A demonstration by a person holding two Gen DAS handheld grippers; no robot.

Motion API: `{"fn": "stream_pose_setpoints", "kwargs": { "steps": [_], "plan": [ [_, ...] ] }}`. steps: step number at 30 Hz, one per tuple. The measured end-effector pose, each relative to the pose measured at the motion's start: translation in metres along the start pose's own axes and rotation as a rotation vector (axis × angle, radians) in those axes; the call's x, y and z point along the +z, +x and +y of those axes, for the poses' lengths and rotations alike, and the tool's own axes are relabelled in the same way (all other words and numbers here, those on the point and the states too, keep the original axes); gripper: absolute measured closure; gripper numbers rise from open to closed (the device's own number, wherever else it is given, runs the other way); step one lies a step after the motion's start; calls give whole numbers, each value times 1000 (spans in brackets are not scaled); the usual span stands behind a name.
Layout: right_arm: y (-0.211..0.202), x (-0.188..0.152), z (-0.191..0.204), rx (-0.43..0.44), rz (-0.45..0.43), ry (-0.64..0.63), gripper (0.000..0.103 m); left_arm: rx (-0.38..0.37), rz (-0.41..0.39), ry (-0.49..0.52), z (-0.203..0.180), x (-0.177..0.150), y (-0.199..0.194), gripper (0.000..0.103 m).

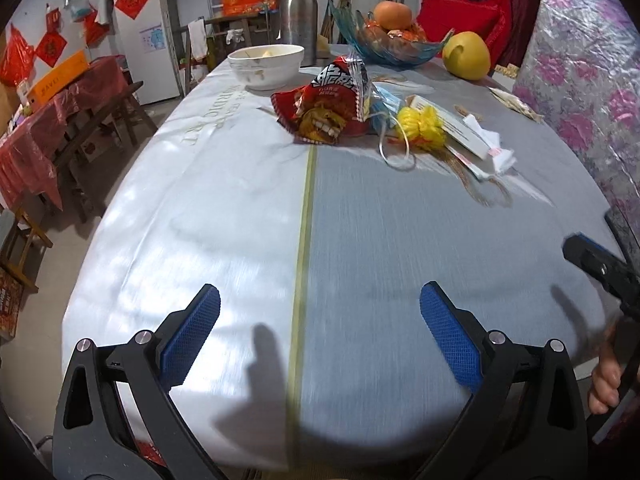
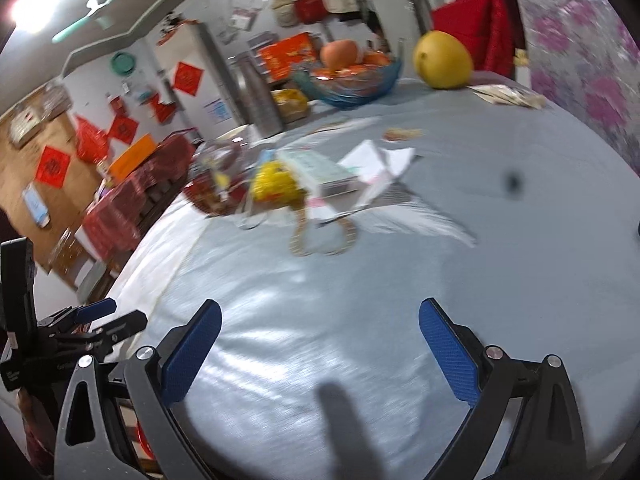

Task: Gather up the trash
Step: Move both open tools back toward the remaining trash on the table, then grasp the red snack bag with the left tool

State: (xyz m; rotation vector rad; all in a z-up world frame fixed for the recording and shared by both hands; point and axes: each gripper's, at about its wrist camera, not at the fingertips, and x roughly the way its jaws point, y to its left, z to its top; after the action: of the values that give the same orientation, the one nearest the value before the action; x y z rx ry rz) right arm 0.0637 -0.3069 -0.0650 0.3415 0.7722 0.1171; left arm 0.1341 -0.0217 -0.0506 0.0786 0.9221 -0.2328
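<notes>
In the right wrist view the snack bag [image 2: 210, 192] at ten o'clock was smeared by blur, and print on the box [image 2: 320, 170] was unreadable.

near cloth [image 1: 240, 240] bare; litter pile [image 1: 332, 108] mid-table; bowl [image 1: 266, 66] behind

tablecloth [image 1: 224, 208]: woven cloth, faint sheen, smooth
snack bag [image 1: 324, 104]: glossy crinkled red foil-plastic
yellow wad [image 1: 420, 126]: thin crumpled plastic, shiny
bowl [image 1: 266, 66]: white glazed ceramic, glossy, smeared inside
fruit dish [image 1: 384, 50]: clear blue glass, glossy
flask [image 1: 298, 12]: brushed metal, dull shine
box [image 1: 452, 124]: matt white card
left gripper [image 1: 320, 336]: matt black plastic, blue textured pads
right gripper [image 2: 320, 344]: same finish
</notes>
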Motion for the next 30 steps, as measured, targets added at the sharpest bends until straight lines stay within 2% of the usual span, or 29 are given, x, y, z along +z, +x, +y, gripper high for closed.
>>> {"fn": "stream_pose_setpoints", "kwargs": {
  "steps": [7, 12, 20, 22, 26, 30],
  "plan": [
    [16, 21, -13, -49, -18, -12, 6, -37, 12, -58, 6, 48, 29, 7],
    [25, 33, -14, -67, -26, -31, 6, -45, -21, -72, 5, 83, 40, 7],
    [33, 33, -13, -24, 32, -23, 6, -28, -95, -63, -1, 132, 61, 7],
    [37, 31, -14, -18, 55, -17, 6, -37, -92, -36, -6, 142, 71, 7],
    [40, 31, -14, -22, 61, -13, 6, 4, -94, 16, -15, 148, 91, 7],
    [41, 30, -11, -36, 65, -32, 5, 33, -83, 19, -8, 141, 106, 7]
  ]
}}
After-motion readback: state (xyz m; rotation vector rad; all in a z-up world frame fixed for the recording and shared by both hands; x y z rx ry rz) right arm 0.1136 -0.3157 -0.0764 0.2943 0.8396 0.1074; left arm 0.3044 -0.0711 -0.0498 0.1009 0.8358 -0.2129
